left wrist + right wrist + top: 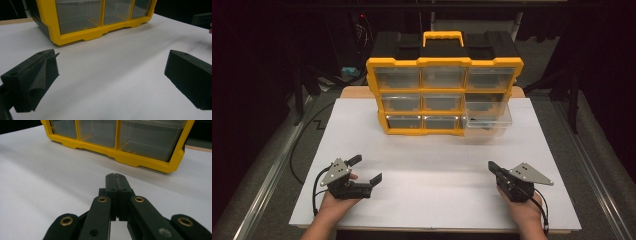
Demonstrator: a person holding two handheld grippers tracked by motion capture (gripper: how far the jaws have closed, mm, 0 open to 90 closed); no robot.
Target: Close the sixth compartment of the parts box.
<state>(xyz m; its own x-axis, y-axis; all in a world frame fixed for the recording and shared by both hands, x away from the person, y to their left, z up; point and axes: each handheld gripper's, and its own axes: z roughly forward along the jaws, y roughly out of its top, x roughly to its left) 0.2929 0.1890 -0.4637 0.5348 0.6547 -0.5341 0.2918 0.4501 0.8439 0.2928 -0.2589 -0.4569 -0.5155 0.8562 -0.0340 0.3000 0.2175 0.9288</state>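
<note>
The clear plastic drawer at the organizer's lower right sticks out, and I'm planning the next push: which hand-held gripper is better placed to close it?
Probably the right hand-held gripper: its jaws are shut, and it sits on the same side as the protruding clear plastic drawer.

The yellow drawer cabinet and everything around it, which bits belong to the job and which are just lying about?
In the job:
yellow drawer cabinet
clear drawer pulled out at its lower right
left tongs, open
right tongs, shut on nothing

Just there:
white board
wooden tabletop behind
</note>
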